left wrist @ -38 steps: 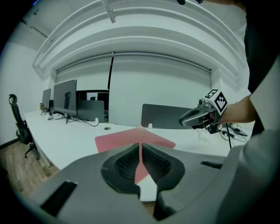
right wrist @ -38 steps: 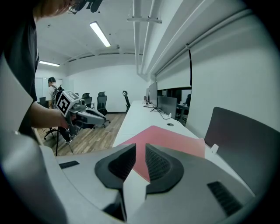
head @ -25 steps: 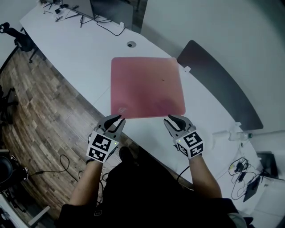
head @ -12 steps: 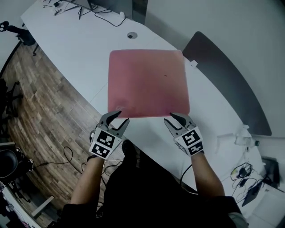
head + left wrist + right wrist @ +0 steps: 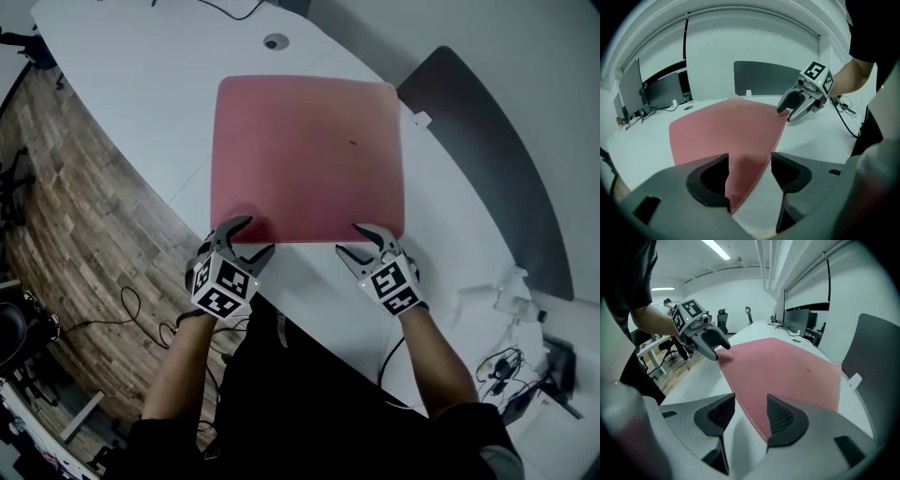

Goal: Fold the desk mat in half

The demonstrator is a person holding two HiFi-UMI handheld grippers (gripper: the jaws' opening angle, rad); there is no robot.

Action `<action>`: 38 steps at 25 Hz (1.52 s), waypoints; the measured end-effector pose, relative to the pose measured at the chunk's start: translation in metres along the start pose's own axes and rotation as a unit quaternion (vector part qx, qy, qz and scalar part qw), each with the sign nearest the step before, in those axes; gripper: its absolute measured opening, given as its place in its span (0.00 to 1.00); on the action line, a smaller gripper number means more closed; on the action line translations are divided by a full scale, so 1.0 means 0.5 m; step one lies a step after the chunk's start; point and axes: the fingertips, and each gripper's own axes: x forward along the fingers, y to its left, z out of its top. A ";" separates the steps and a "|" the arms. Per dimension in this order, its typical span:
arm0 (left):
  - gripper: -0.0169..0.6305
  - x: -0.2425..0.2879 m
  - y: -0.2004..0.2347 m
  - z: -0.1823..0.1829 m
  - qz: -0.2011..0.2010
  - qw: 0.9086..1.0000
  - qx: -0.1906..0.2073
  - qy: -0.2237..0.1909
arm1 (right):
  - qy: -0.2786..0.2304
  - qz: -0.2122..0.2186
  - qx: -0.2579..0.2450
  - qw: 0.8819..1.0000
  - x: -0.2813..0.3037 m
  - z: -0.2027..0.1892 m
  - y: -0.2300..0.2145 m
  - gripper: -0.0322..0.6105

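At the near edge of the flat pink desk mat [image 5: 309,155], the left gripper [image 5: 258,234] and right gripper [image 5: 349,238] have just been opened, with the edge between their parted jaws.

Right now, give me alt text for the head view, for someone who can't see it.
A pink desk mat lies flat and unfolded on a curved white table, seen from above. The left gripper and right gripper sit at its near corners, jaws apart, having just been opening, with the mat's near edge between them, not pinched.
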 end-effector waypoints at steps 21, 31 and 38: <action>0.44 0.036 -0.018 -0.036 0.012 0.998 0.042 0.035 | 0.000 0.006 -0.048 0.999 0.048 -0.019 0.020 0.13; 0.44 0.017 0.003 0.008 0.095 0.986 0.124 0.057 | -0.069 -0.035 0.030 0.997 -0.057 0.104 -0.016 0.05; 0.44 0.011 0.001 -0.002 0.038 0.992 0.108 0.048 | -0.027 -0.027 0.021 0.999 -0.036 0.046 0.010 0.24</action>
